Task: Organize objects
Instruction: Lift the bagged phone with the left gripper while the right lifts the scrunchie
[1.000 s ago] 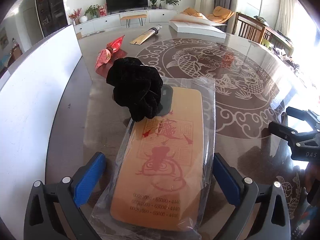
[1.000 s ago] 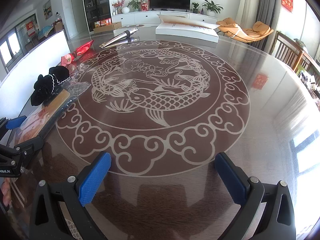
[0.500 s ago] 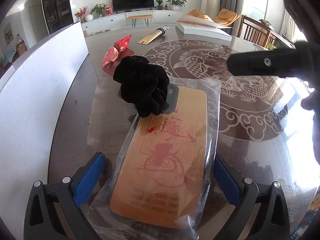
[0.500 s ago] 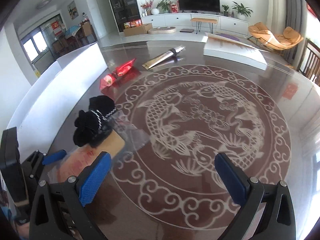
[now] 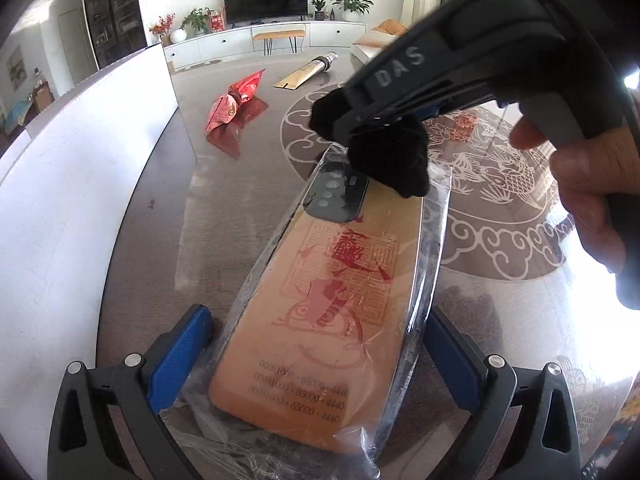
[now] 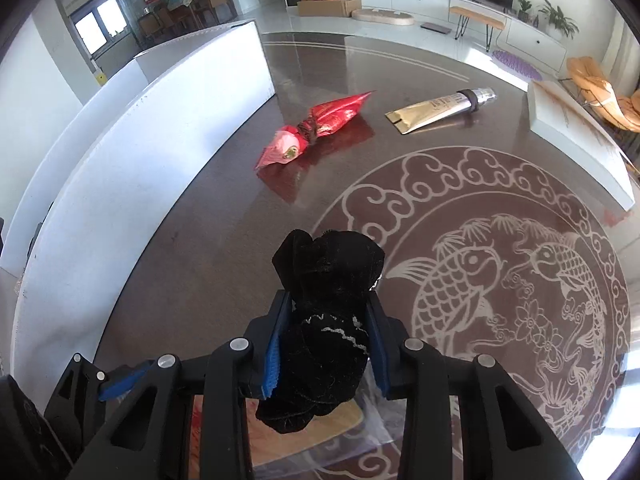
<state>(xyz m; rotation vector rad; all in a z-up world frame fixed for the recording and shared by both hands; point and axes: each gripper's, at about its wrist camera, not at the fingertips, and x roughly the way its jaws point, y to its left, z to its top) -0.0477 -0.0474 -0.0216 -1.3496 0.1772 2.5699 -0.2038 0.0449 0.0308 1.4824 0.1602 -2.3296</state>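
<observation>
A black velvet scrunchie [image 6: 328,320] sits between the blue pads of my right gripper [image 6: 329,312], whose jaws are closing and press on it from both sides. In the left wrist view the scrunchie [image 5: 392,160] hangs over the far end of an orange phone case in a clear plastic bag [image 5: 340,280], with the right gripper [image 5: 332,120] reaching in from the upper right. My left gripper [image 5: 316,344] stands open, one pad on each side of the bag's near end. Part of the scrunchie is hidden by the right gripper's fingers.
A red foil packet [image 6: 316,128] and a gold tube [image 6: 440,108] lie farther back on the dark table with the fish pattern [image 6: 520,280]. A white panel [image 5: 80,160] runs along the left edge. A white box [image 6: 576,136] sits at the far right. A hand [image 5: 580,184] grips the right tool.
My right gripper swung in from the right over the phone case and closed on the scrunchie, which shifted right and uncovered the case's camera cut-out. The left gripper stayed put.
</observation>
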